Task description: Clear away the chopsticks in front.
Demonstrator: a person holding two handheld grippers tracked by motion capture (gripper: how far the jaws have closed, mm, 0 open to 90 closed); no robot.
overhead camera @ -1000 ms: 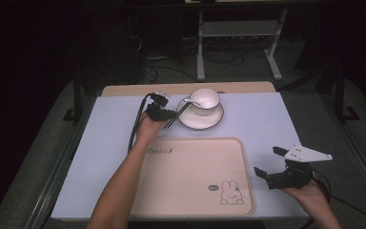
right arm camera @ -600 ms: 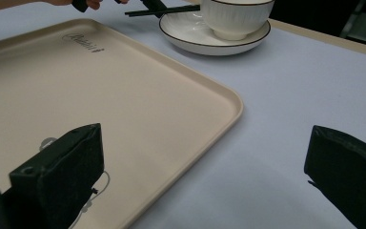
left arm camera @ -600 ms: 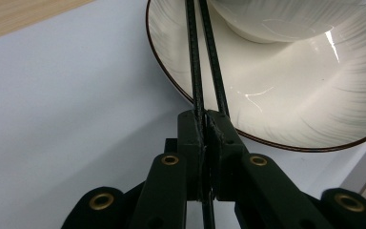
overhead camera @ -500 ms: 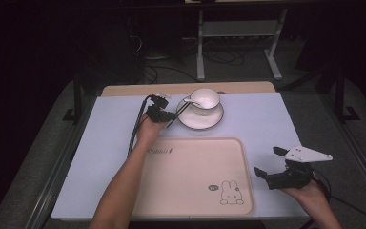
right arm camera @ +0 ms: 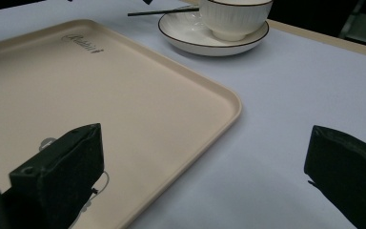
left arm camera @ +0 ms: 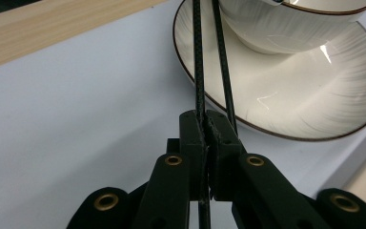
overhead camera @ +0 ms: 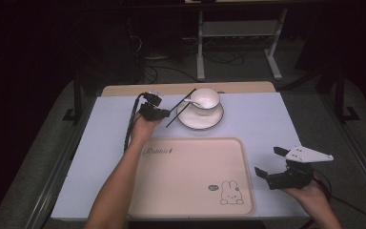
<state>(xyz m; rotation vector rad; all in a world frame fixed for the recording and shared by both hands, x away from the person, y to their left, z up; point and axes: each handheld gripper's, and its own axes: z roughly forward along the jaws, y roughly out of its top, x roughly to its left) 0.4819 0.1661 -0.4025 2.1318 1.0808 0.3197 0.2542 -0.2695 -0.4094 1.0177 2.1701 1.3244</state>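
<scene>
My left gripper (overhead camera: pixel 158 113) is at the back of the table, left of the saucer, shut on a pair of thin black chopsticks (overhead camera: pixel 181 108). In the left gripper view the two chopsticks (left arm camera: pixel 198 57) run out from between the closed pads (left arm camera: pixel 190 136) over the saucer's rim (left arm camera: pixel 286 95). Their far ends reach toward a white bowl (overhead camera: pixel 205 99) that stands on the saucer (overhead camera: pixel 200 120), with a white spoon (overhead camera: pixel 188 100) in it. My right gripper (overhead camera: pixel 269 161) rests open at the front right, beside the tray, with nothing between its fingers (right arm camera: pixel 66 157).
A beige tray (overhead camera: pixel 190 176) with a rabbit print lies at the front middle on the pale blue mat (overhead camera: pixel 267 124). A wooden strip (overhead camera: pixel 124 89) runs along the table's back edge. Stand legs and cables lie on the dark floor beyond.
The left gripper has shifted slightly with the chopsticks, and their far ends now point a little higher over the bowl. The right gripper has not moved.
</scene>
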